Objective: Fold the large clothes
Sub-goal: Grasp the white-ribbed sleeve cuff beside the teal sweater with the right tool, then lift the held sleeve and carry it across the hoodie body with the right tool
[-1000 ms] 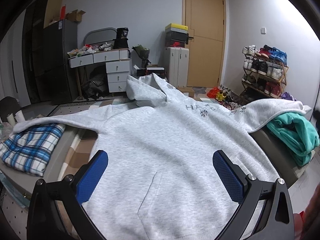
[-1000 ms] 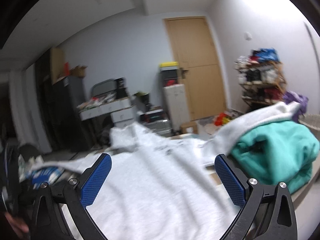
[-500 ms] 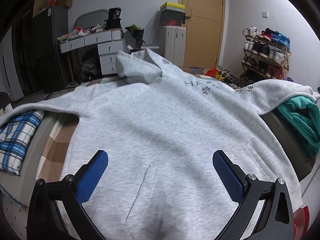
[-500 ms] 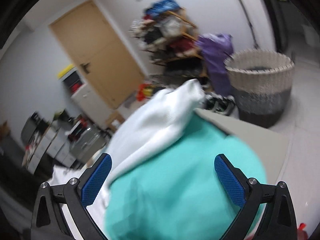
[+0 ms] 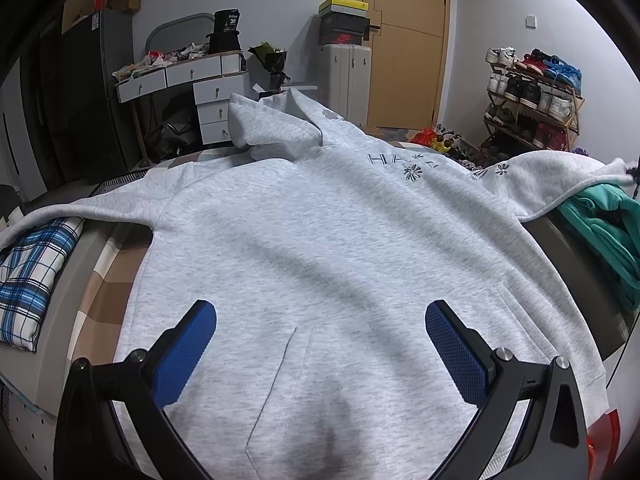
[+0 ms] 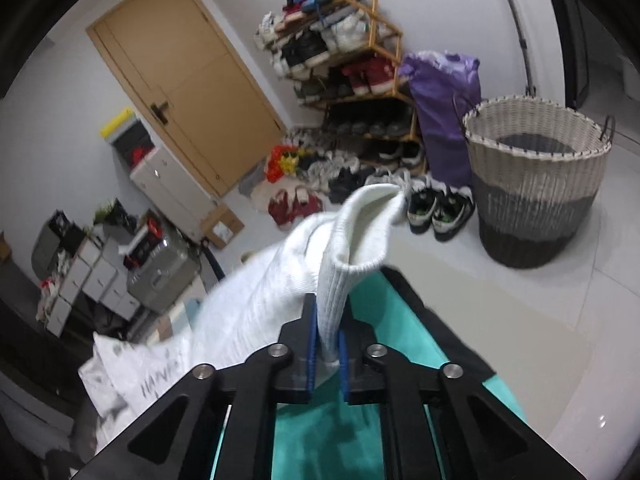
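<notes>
A light grey hoodie (image 5: pixel 320 240) lies spread front-up across the table, hood at the far side, both sleeves stretched out sideways. My left gripper (image 5: pixel 320 344) hovers open above the hoodie's front pocket, blue pads wide apart with nothing between them. In the right wrist view my right gripper (image 6: pixel 328 344) is shut on the ribbed cuff (image 6: pixel 352 236) of the hoodie's right sleeve (image 6: pixel 256 304), which rises from the pads. That sleeve end lies over a folded teal garment (image 6: pixel 328 440).
A blue plaid cloth (image 5: pixel 32 276) lies at the table's left end, the teal garment (image 5: pixel 600 228) at its right end. On the floor beyond stand a woven laundry basket (image 6: pixel 536 184), a shoe rack (image 6: pixel 344 64) and loose shoes (image 6: pixel 440 208).
My right gripper swung right from over the hoodie's body to the sleeve end above the teal garment and closed on the cuff. My left gripper edged forward and lower over the hoodie, still open.
</notes>
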Action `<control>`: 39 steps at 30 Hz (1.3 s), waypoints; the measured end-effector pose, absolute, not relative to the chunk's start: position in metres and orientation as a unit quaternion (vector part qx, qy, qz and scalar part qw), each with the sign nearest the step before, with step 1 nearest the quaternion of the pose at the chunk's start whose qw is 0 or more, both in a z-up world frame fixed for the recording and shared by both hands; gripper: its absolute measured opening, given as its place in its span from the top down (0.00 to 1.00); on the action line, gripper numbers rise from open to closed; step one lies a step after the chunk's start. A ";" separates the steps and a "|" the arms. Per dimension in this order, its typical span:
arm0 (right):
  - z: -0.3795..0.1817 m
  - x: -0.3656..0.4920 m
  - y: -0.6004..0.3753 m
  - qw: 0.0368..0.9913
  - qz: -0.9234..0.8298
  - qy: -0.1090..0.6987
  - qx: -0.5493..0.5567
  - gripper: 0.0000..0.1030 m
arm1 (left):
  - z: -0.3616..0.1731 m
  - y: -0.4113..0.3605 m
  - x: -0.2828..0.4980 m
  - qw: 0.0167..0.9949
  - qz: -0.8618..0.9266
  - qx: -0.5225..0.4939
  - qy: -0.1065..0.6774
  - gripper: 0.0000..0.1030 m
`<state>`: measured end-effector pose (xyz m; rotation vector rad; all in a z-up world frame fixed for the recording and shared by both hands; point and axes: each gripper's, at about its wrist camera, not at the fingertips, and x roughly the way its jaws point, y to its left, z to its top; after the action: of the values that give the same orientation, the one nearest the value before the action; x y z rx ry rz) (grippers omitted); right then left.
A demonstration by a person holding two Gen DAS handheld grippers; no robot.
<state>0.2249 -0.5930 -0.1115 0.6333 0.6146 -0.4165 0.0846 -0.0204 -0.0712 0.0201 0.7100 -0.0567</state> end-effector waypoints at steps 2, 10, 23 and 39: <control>-0.097 0.228 -0.597 0.889 -0.211 0.283 0.293 0.93 | -0.069 -0.019 0.083 0.939 -0.028 0.008 0.343 0.01; -0.035 0.248 -0.584 0.905 -0.275 0.246 0.212 0.93 | -0.062 -0.011 0.077 0.944 -0.025 -0.001 0.330 0.01; 0.029 0.269 -0.382 0.977 -0.080 0.149 0.130 0.93 | -0.050 0.027 0.060 0.953 -0.009 -0.025 0.303 0.01; -0.109 0.389 -0.061 0.903 0.245 0.306 0.178 0.93 | -0.052 0.085 0.026 0.956 0.028 -0.051 0.289 0.01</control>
<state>0.3886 -0.0606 -0.1087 0.3670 0.6329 0.5057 0.0256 0.0855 -0.0524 -0.1044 0.5862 0.0564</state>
